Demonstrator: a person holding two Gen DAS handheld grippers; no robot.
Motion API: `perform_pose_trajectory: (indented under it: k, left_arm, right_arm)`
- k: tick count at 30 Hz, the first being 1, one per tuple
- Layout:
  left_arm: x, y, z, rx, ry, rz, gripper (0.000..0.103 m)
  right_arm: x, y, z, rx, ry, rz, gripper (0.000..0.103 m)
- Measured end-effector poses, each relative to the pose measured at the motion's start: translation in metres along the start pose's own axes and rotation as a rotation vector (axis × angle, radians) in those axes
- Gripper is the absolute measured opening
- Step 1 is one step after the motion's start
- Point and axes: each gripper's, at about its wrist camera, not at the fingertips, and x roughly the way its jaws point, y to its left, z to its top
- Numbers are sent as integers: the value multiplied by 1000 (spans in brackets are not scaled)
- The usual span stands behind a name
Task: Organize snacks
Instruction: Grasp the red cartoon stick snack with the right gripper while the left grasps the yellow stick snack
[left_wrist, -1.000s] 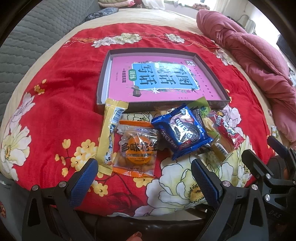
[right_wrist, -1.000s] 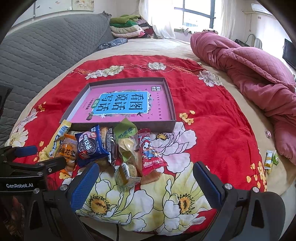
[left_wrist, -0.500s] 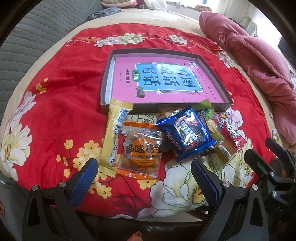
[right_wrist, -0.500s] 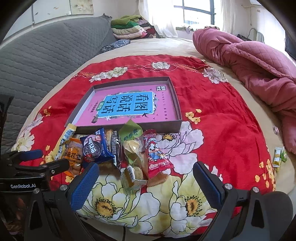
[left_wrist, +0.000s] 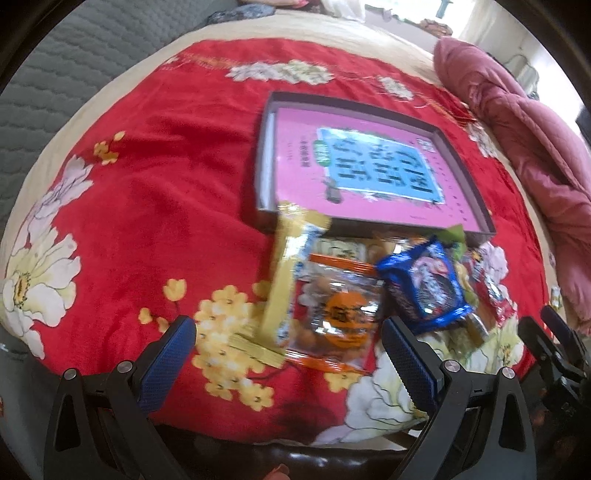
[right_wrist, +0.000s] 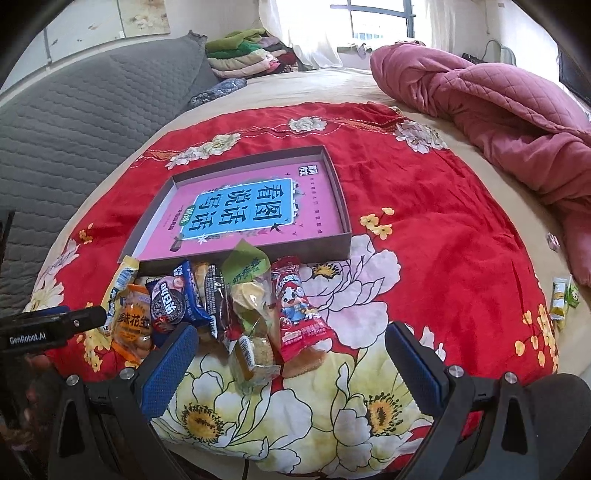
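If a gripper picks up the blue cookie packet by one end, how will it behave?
The blue cookie packet looks like thin glossy film, so probably light and slippery. It would likely sag and crinkle. The cookies inside may crack under a hard squeeze.

- The pink book (right_wrist: 258, 206) in the grey box shows large characters 看图说话写话.
- The orange peanut packet (right_wrist: 133, 325) reads 多味花生.
- The left gripper (right_wrist: 48, 328) body carries "GenRobot.AI".

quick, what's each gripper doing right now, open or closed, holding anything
Left gripper: open, holding nothing, poised over the yellow packet and orange peanut packet.
Right gripper: open, holding nothing.
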Motion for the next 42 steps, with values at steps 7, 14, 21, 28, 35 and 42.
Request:
perform_pose_trajectory:
  k: [7,14,21,28,35,42]
  left_arm:
    - [11,23,8,-36,13,29,100]
    - [29,26,12,-28,35,7,100]
    - [43,30,14,-31,47,10,100]
    - [51,37,16,-43,55,1,100]
    - [54,36,16,-25,49,9,100]
    - [56,30,17,2,45,-9,91]
  right_arm:
    - [4,-4,3,18,-7,12,102]
    - [12,-18,8,67,-3,21,102]
    - [35,-29,12,75,74,9,102]
    - [65,-23,19,-46,129,-27,87]
    - [85,-19,23,-101,169,3,63]
    - [94,-8,26,-171,168,29,37]
